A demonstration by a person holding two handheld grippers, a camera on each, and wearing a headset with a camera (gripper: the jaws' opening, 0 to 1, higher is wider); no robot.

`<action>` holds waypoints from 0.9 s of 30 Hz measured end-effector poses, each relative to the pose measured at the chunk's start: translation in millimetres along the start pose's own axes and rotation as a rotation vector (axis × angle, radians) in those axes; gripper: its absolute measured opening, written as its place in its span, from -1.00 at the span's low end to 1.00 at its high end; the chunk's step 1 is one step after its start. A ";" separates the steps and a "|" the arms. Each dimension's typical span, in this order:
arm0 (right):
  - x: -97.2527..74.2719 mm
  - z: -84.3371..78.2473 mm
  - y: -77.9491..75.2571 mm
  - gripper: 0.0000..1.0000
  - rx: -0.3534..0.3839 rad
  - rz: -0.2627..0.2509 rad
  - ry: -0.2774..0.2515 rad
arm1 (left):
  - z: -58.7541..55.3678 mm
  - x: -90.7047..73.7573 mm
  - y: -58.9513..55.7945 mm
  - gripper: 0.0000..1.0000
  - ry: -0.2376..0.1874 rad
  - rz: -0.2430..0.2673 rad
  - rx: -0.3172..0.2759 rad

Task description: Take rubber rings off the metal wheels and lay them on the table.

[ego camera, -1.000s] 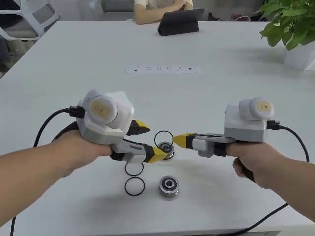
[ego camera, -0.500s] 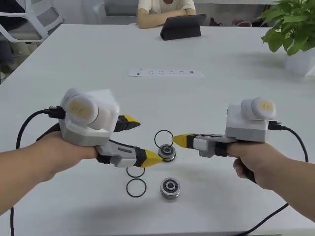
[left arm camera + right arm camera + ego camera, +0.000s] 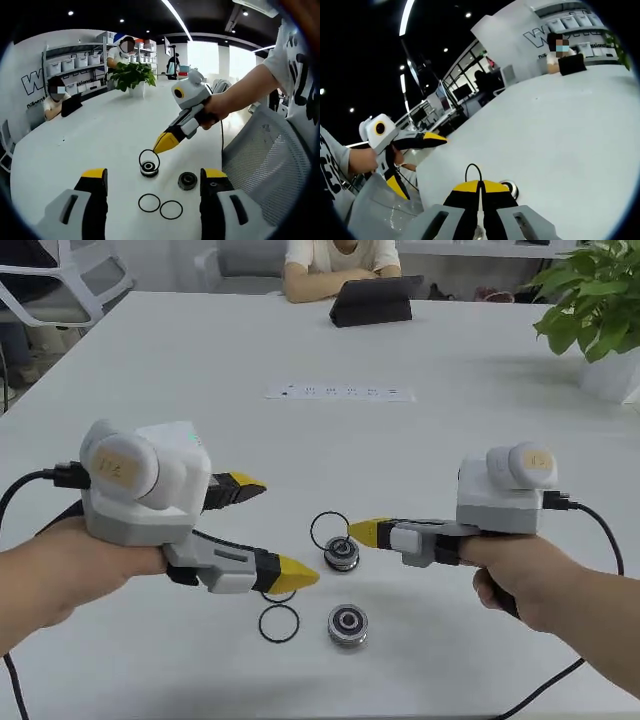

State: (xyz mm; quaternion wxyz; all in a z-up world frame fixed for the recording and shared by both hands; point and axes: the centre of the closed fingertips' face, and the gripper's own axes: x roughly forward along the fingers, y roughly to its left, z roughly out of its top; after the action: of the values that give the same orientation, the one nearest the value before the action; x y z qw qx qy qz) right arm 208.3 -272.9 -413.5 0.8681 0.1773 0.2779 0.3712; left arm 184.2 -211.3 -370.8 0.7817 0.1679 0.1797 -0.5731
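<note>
Left gripper [image 3: 280,530] drawn back from wheel [image 3: 341,553], jaws wide apart | right gripper [image 3: 358,530] jaws pinching rubber ring [image 3: 312,530]

The wide white counter [image 3: 470,410] looks smooth and matt, with a soft sheen under the lights. On it, the far silver metal wheel [image 3: 341,554] and the near silver metal wheel [image 3: 347,624] have bright polished rims and darker, duller centres. The thin black rubber ring [image 3: 311,531] at the tip of the right tool [image 3: 358,530] and the loose black rubber ring [image 3: 260,623] look smooth and matt. The right tool and the left tool [image 3: 280,530] have matt grey-white plastic bodies, with yellow jaw tips of smooth, faintly glossy plastic. The green potted plant [image 3: 590,290] has waxy-looking leaves.
</note>
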 end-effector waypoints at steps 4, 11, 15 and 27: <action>0.5 -0.3 1.4 -1.00 0.002 0.003 0.003 | 0.5 -7.3 -2.2 0.53 -0.010 0.005 -0.010; 1.8 -1.1 2.7 -1.00 0.014 0.007 0.005 | 1.7 -21.1 -5.6 0.59 -0.027 0.017 -0.023; 2.9 -3.8 3.5 -1.00 0.015 0.006 0.013 | 1.1 -28.2 -5.1 0.60 -0.030 0.025 -0.024; 10.2 -16.3 5.1 -1.00 0.028 0.005 0.049 | -5.4 -42.6 -4.9 0.66 -0.026 0.051 -0.026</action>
State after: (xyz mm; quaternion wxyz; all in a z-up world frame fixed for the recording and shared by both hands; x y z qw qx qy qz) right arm 201.3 -260.3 -427.3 0.8575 0.1809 0.3038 0.3738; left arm 167.1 -174.6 -355.7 0.8005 0.1546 0.1725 -0.5527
